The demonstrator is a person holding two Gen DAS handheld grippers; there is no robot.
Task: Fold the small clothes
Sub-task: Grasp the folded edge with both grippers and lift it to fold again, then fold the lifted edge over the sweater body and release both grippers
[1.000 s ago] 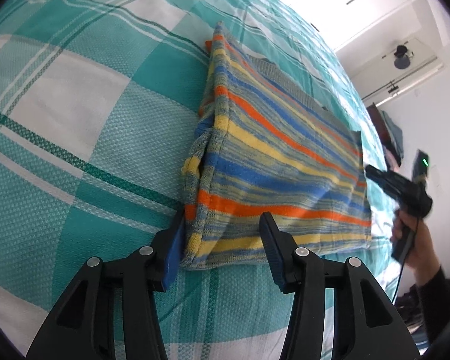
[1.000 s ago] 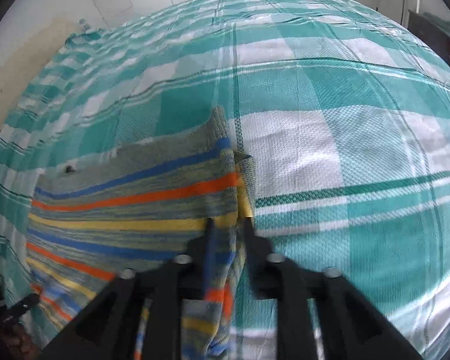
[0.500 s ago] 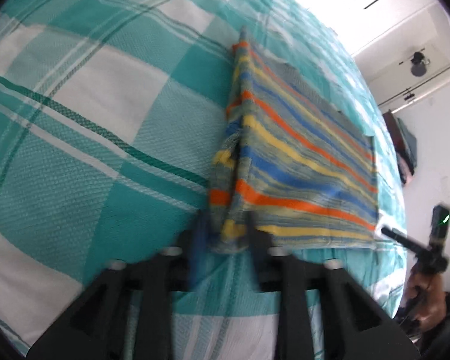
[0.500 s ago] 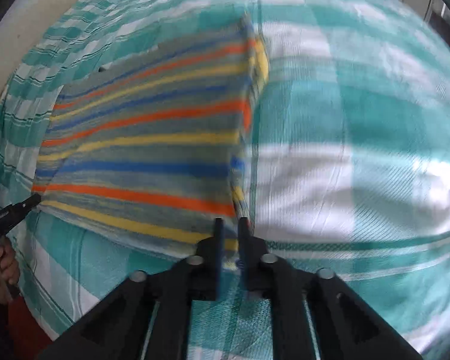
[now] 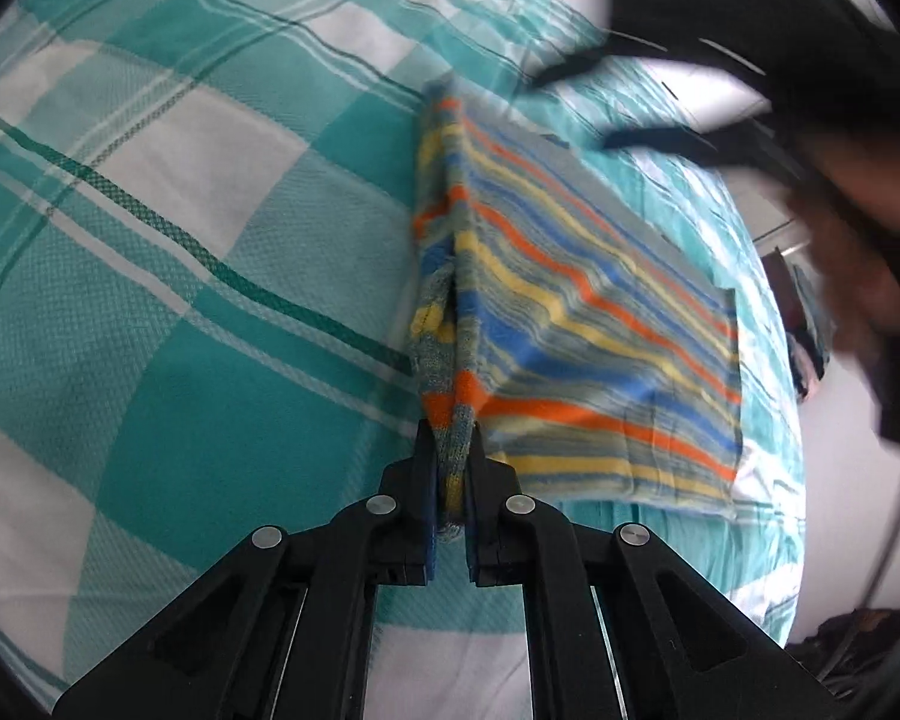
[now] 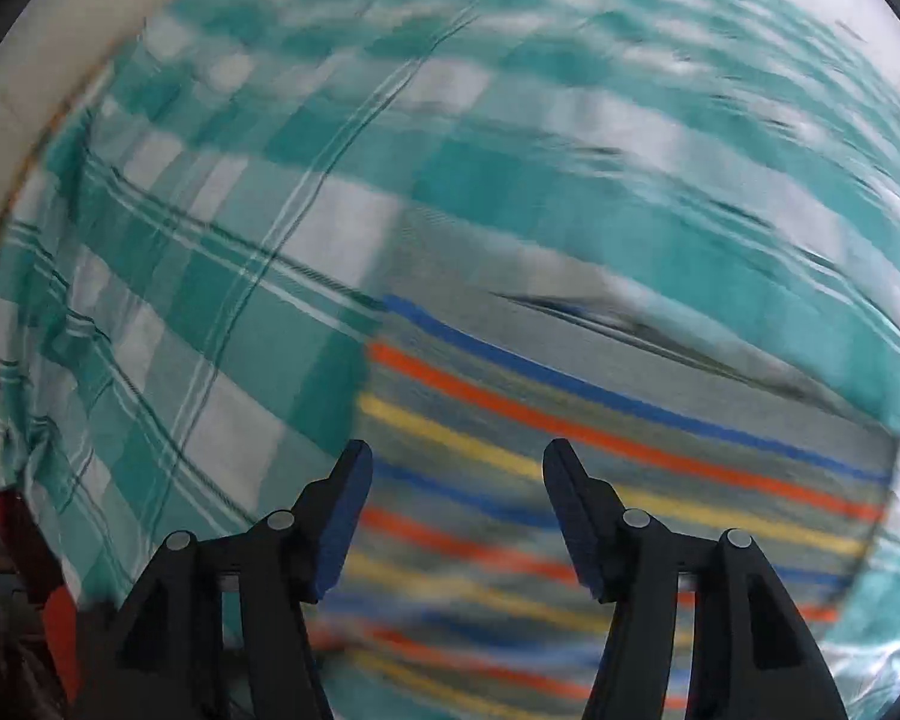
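While left fingers [image 5: 450, 450] pinch the striped cloth [image 5: 582, 324] (stripes crosswise), right fingers [image 6: 453, 468] hover spread.

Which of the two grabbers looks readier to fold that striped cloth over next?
Left. The left gripper is already clamped on the striped cloth's corner; the right gripper hangs open above it, holding nothing.

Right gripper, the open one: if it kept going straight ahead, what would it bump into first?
Most likely the striped cloth lying on the checked bedsheet. The right gripper points at it with jaws apart, though blur hides the gap.
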